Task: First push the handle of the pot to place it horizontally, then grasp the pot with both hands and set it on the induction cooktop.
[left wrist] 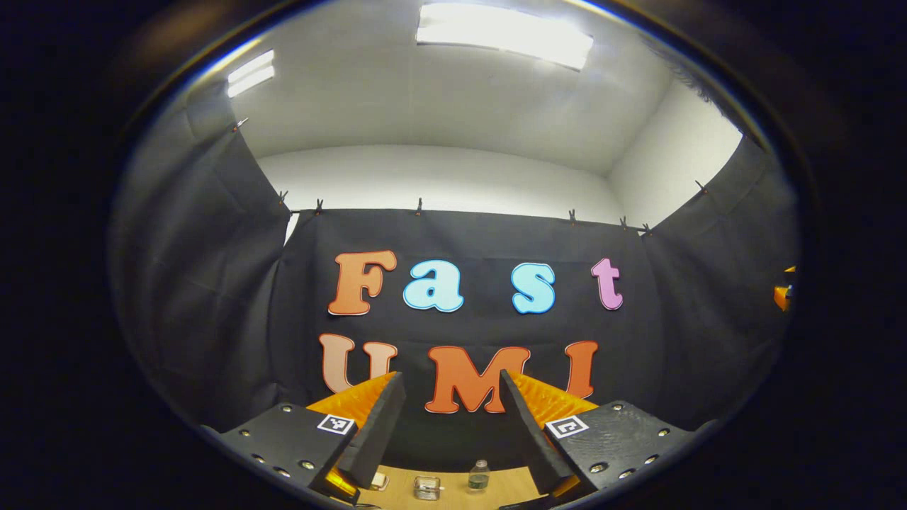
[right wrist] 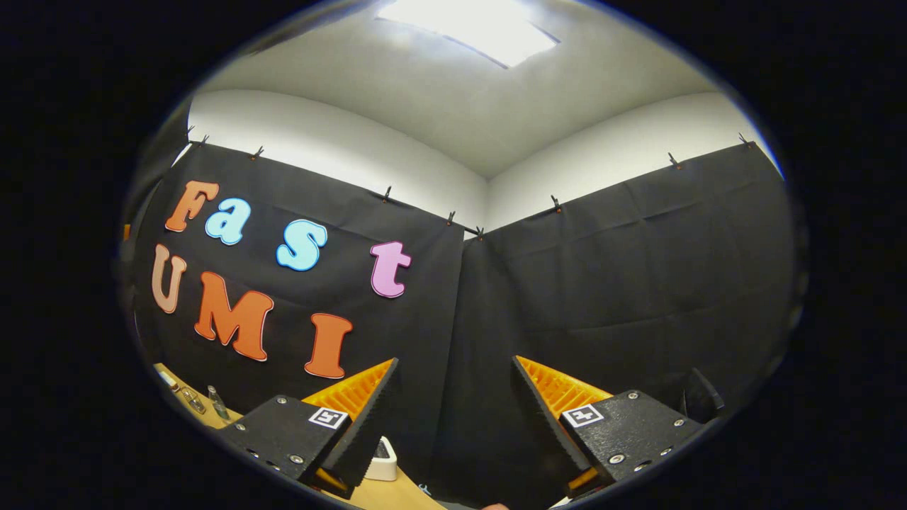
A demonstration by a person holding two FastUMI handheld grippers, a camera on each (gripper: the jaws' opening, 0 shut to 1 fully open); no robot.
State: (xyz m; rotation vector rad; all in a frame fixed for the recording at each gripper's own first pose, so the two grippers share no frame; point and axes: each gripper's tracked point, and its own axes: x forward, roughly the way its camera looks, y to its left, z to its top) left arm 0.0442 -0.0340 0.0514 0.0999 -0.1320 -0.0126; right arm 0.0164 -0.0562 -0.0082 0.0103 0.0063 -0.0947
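Left gripper view: your left gripper [left wrist: 452,397] is spread wide w/ nothing between the fingers, tilted up at the booth's back wall. Low in the gap you get a strip of wooden table [left wrist: 506,487] w/ a small clear bottle [left wrist: 479,476] and a small clear box [left wrist: 426,487] near its far edge. Pot and cooktop aren't in sight here, so I can't tell where they sit; prob. below and nearer you. Tip the gripper down until the handle comes in btw the fingers' line before pushing.

Right gripper view: your right gripper [right wrist: 453,393] is also spread, empty, aimed up at the wall corner. Table edge [right wrist: 386,496] shows at bottom, w/ a small white object [right wrist: 384,464] just behind the left finger and small bottles [right wrist: 216,404] far left. Drop this one too. For the push, use one finger's side on the handle, slow and level, so the pot pivots and doesn't slide.
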